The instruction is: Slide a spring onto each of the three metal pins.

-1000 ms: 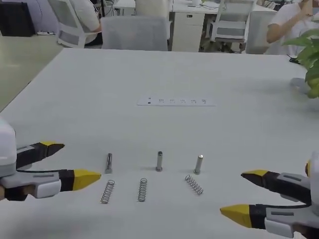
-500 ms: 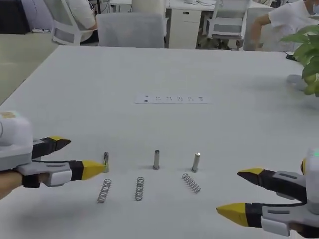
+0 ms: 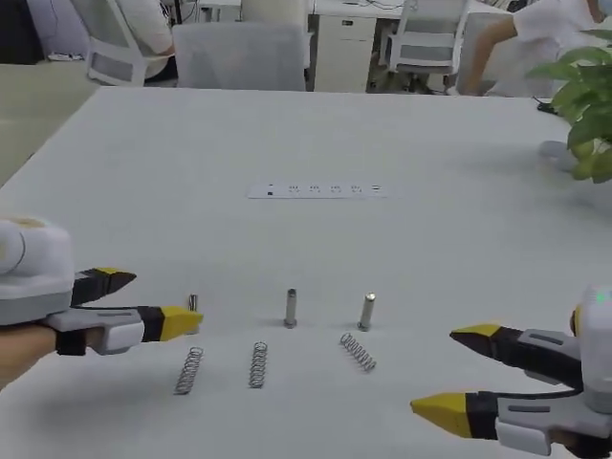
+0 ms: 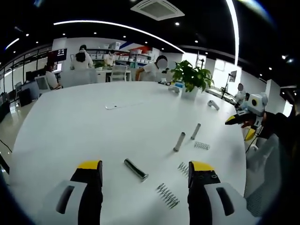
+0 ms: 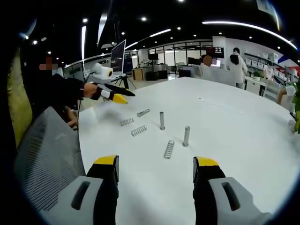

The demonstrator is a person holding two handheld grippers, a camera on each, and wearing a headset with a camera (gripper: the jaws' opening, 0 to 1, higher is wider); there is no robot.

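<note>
Left hand-held gripper (image 3: 163,299) neared left pin (image 3: 192,302), jaws apart | right hand-held gripper (image 3: 435,370) spread | strip (image 3: 320,190) print unreadable

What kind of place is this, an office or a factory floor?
Most likely an open-plan office. Swivel office chairs stand behind the large white table, a monitor sits on a desk further back, and a potted plant is at the table's edge.

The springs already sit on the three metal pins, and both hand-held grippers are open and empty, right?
No: the head view shows the left spring, middle spring and right spring lying on the table near the pins. The left hand-held gripper and right hand-held gripper are open and empty.
</note>
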